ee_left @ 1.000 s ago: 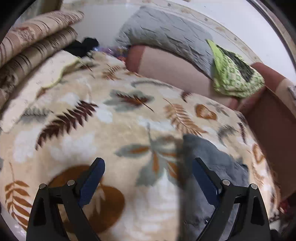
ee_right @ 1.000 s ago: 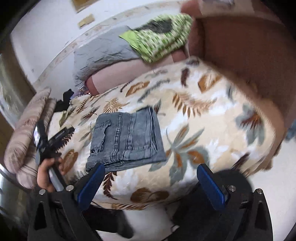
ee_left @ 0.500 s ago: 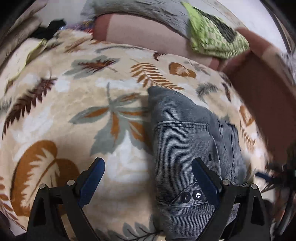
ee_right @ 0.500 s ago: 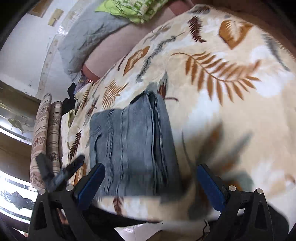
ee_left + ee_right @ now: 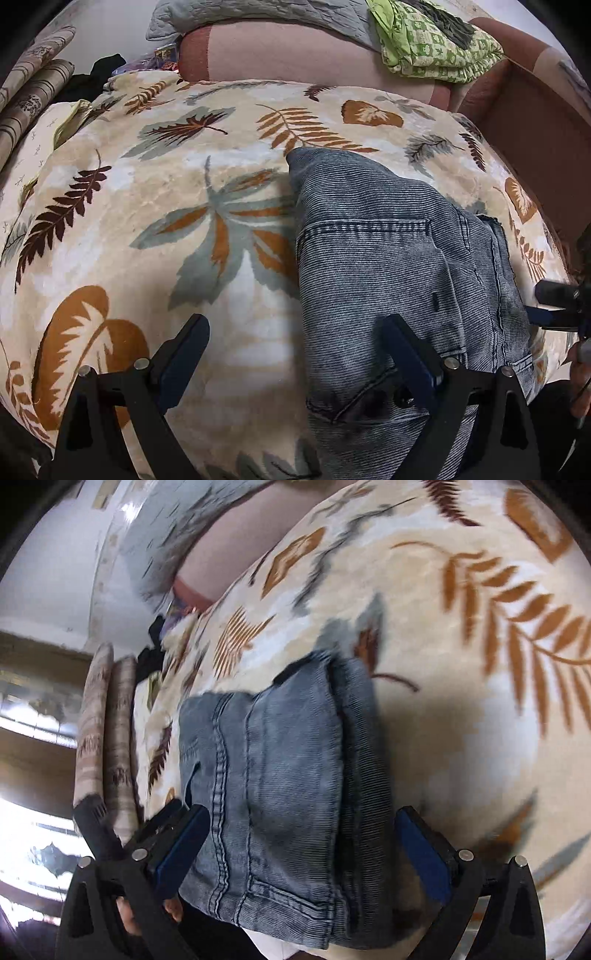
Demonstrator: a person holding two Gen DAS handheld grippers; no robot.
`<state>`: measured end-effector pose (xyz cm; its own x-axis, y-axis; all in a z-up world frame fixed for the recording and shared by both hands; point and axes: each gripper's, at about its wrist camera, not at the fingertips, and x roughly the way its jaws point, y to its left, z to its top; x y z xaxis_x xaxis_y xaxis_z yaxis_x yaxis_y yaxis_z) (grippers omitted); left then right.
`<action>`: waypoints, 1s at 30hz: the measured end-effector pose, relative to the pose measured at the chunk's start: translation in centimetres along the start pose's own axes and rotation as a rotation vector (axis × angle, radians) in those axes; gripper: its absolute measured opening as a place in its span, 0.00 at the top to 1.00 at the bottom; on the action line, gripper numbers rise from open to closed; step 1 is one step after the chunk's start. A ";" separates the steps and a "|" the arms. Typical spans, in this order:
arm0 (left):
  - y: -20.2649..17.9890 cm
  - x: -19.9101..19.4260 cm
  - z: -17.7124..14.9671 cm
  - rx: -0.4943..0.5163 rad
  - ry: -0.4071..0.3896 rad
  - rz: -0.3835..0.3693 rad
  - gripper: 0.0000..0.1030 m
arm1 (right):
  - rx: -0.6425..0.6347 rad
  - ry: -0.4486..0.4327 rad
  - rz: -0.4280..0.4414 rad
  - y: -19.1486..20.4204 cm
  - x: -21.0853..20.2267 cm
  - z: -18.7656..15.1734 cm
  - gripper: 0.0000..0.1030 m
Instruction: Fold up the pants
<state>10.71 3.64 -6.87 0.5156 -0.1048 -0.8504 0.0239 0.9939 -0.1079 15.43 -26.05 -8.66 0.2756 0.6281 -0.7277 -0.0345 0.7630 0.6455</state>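
Grey-blue denim pants (image 5: 399, 258) lie folded into a thick rectangle on a leaf-patterned blanket (image 5: 184, 206). In the left wrist view my left gripper (image 5: 295, 354) is open, its right finger over the near waistband end of the pants, its left finger over bare blanket. In the right wrist view the folded pants (image 5: 280, 782) fill the gap between the fingers of my open right gripper (image 5: 303, 849), which hovers at their near edge. The other gripper and a hand show at the lower left there.
A pink bolster (image 5: 295, 55), a grey quilt (image 5: 258, 14) and a green patterned cloth (image 5: 436, 44) lie along the far side. Striped cushions (image 5: 26, 96) are stacked at the left. A brown bed edge (image 5: 535, 140) runs on the right.
Both grippers have moved in closer to the folded pants. The pants now fill more of each view and sit between the right gripper's fingers. Both stay open.
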 end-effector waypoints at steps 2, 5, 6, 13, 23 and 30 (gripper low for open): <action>-0.2 0.1 0.0 -0.004 0.006 -0.004 0.08 | 0.015 0.005 -0.001 -0.1 0.6 0.1 0.01; -0.6 0.2 0.1 0.000 0.010 0.000 0.08 | -0.013 0.006 0.008 1.0 0.8 -0.2 0.03; -0.8 0.2 0.1 0.002 0.008 -0.003 0.08 | -0.026 0.002 0.002 1.5 0.7 -0.3 0.05; -1.4 0.9 0.5 -0.013 0.023 -0.018 0.08 | 0.010 0.003 -0.031 0.3 1.3 -0.1 0.21; -3.5 1.0 0.6 0.074 0.050 -0.022 0.62 | -0.135 -0.007 -0.189 3.0 0.9 -0.8 0.65; -3.4 -1.4 1.4 0.112 -0.008 -0.031 0.82 | -0.209 -0.072 -0.187 5.8 -1.7 -0.7 0.77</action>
<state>11.05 0.45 -4.56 0.5197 -0.1355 -0.8435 0.1354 0.9879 -0.0753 14.08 -22.54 -3.84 0.3633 0.4668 -0.8063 -0.1713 0.8841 0.4347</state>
